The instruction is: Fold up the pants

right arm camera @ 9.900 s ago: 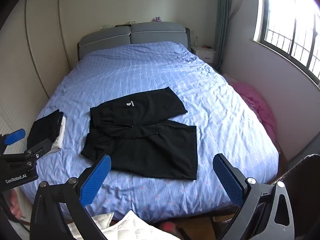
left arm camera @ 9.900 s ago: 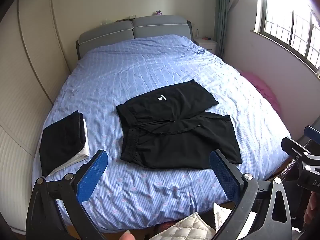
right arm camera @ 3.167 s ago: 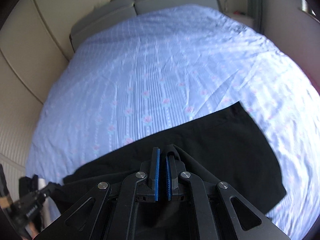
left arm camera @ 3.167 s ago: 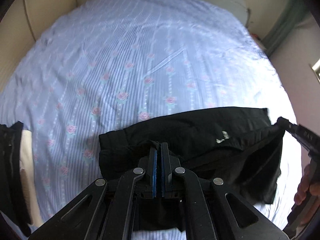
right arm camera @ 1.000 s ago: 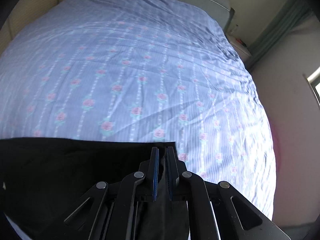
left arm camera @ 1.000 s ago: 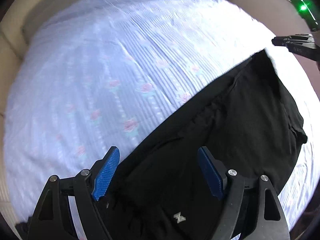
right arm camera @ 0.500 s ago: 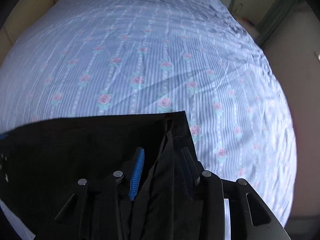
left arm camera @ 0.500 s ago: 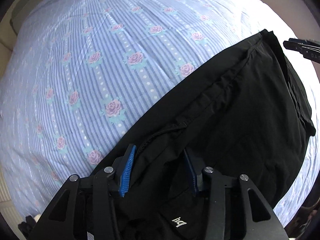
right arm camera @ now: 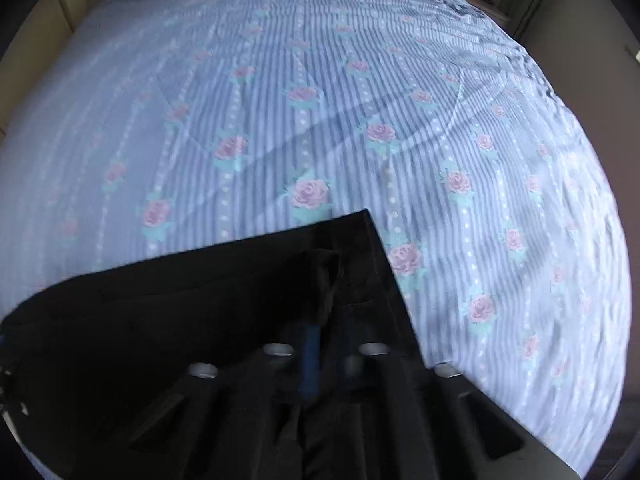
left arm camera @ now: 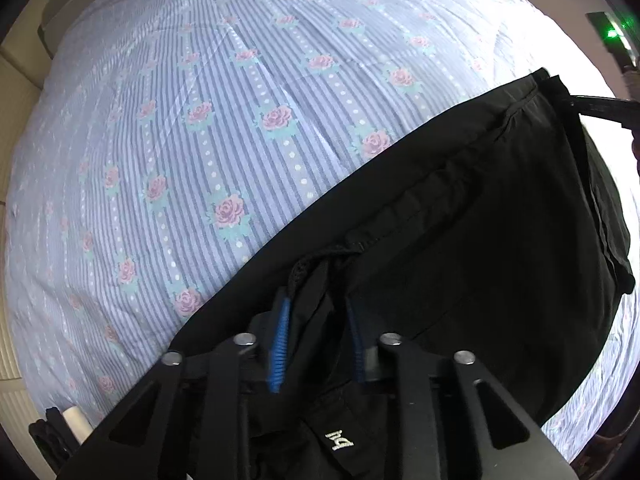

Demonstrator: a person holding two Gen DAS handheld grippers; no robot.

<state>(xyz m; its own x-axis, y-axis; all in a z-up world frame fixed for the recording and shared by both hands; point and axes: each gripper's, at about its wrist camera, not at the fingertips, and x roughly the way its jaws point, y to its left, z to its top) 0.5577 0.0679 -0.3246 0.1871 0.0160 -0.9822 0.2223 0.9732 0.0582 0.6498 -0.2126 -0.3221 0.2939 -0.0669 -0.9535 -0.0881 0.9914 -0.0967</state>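
The left hand-held gripper point(left arm camera: 318, 320) is low over the bed, pointing across the black shorts with a small white logo point(left arm camera: 500, 248). Its two blue pads point(left arm camera: 280, 344) are a little apart, with a fold of the black cloth bunched between them. The pads do not squeeze it flat, so I cannot tell if the cloth is really held.

The right hand-held gripper point(right arm camera: 326, 340) is also low, at the far corner of the shorts point(right arm camera: 200, 300). This view is blurry. One blue pad point(right arm camera: 311, 356) shows, with a ridge of black cloth beside it. I cannot tell if this gripper is clenched or let go.

The shorts lie flat on the blue striped bed sheet with pink roses point(left arm camera: 240, 120), near the front edge of the bed. In the left view the other gripper's dark arm point(left arm camera: 600, 106) reaches the far end of the shorts. A small pile of black and white folded clothes point(left arm camera: 60, 432) sits at the bottom left corner.

Half a second ago both grippers had their pads wider apart. Now both pairs of pads are closer together around the cloth.
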